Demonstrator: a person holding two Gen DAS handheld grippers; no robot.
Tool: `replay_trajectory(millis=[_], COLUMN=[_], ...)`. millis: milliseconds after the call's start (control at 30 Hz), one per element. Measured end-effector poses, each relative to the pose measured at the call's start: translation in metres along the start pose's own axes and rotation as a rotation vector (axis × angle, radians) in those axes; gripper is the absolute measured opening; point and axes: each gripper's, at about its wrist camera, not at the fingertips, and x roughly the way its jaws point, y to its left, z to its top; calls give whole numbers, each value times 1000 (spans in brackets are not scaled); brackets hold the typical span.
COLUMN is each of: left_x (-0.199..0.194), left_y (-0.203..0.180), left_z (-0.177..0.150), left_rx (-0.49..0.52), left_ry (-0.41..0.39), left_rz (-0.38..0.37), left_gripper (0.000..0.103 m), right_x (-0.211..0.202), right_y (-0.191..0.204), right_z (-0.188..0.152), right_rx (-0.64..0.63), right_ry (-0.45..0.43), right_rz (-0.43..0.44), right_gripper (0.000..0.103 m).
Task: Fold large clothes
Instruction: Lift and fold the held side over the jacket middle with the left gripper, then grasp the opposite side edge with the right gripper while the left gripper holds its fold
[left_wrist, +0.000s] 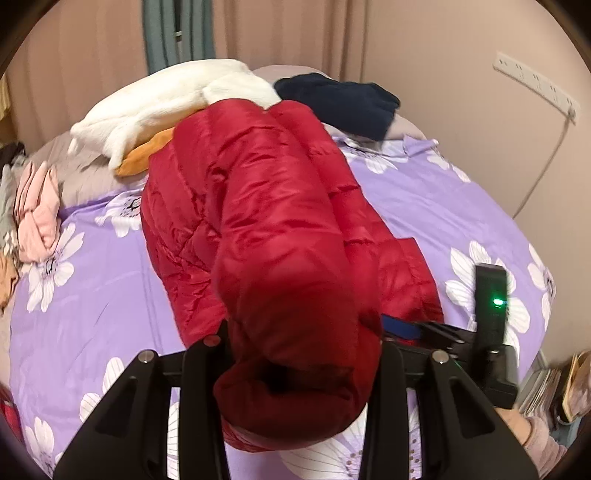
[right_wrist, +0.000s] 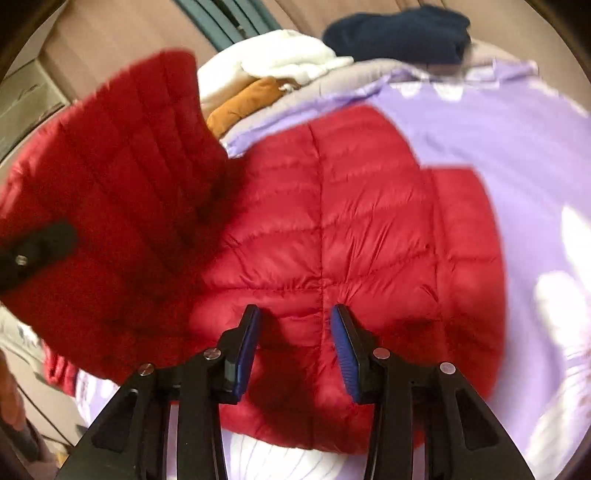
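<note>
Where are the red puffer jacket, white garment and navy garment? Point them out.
red puffer jacket (left_wrist: 258, 206): left wrist view, raised folded part.
white garment (left_wrist: 166, 99): left wrist view, its middle.
navy garment (left_wrist: 340, 101): left wrist view, its middle.

One red jacket, two grippers: left gripper, right gripper.

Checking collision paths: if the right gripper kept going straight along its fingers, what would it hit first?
Most likely the red puffer jacket: the right gripper already has its quilted fabric between its blue pads, with the purple floral bedsheet underneath.

Bed w/ purple floral sheet: red puffer jacket, folded clothes.
</note>
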Motion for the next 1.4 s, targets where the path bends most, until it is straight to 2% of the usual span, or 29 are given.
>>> replay_trajectory(millis=[100, 333, 433, 500, 533, 567, 633, 667, 800, 867, 1000, 1067, 1233, 1367, 1400], left_x=[8, 39, 44, 45, 43, 42, 42, 43, 45, 45, 48, 49, 52, 52, 52], left_y=[-16, -48, -49, -50, -50, -50, -52, -52, -56, -56, -57, -57, -59, -63, -63], left_z=[-1, -11, -13, -13, -13, -14, -16, -17, -20, -22, -24, -25, -28, -30, -31], left_rx=[34, 128, 142, 151, 157, 162, 171, 170, 164, 161, 154, 138, 140, 154, 157], left_ry=[15, 58, 67, 71, 69, 65, 66, 67, 69, 72, 74, 73, 72, 71, 71], left_rz=[-3, 1, -15, -39, -60, -77, -105, -114, -166, -197, -228, -257, -296, -294, -292], left_gripper=[37, 45, 48, 54, 60, 66, 74, 75, 80, 82, 84, 85, 88, 89, 89], right_x=[7, 3, -15, -32, -44, -53, -64, -67, -59, -57, -51, -40, -29, -36, -35], right_y=[-8, -24, -35, -47, -58, -67, -84, -97, -120, -115, -96, -88, -78, -74, -73], right_z=[-2, -2, 4, 7, 9, 11, 12, 12, 17, 24, 47, 61, 70, 68, 68], right_rx=[58, 89, 109, 120, 139, 165, 234, 303, 487, 497, 430, 416, 367, 276, 266], right_ry=[-2, 2, -1, -28, -52, -68, -93, -105, -120, -124, -74, -31, 38, 50, 53], right_rz=[53, 143, 162, 150, 161, 186, 250, 311, 505, 560, 562, 518, 592, 518, 517], right_gripper=[43, 43, 43, 43, 43, 46, 61, 64, 66, 69, 81, 82, 82, 82, 79])
